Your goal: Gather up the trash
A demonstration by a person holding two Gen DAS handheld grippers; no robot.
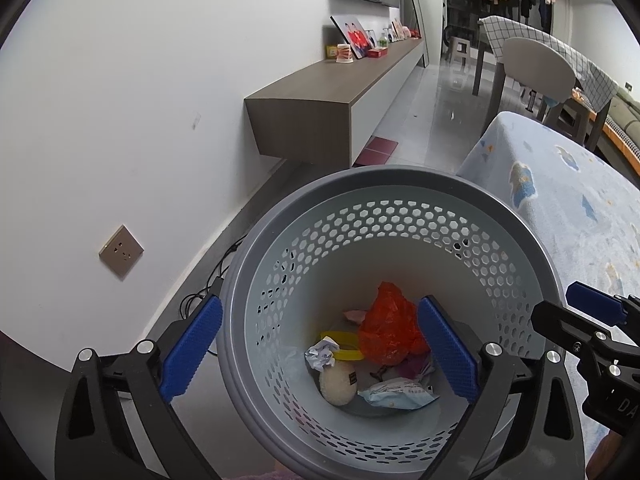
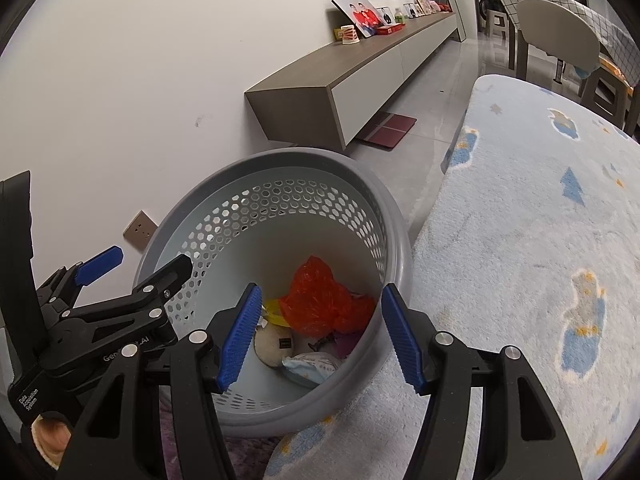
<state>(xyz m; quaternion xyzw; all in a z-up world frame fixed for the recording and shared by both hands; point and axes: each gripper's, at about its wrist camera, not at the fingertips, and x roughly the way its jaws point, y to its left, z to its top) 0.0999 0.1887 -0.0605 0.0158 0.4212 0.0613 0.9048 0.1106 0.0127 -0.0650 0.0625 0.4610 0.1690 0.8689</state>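
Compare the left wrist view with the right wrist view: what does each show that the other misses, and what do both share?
Only the left wrist view shows the crumpled white paper in the basket and the black cables by the wall. Only the right wrist view shows a hand at the lower left edge. Both share the grey basket with the orange bag, the blue rug, and both open tongs: left, right.

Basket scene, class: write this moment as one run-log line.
left gripper: open, empty, above basket | right gripper: open, empty | in basket: red bag, crumpled paper, blue-white packet
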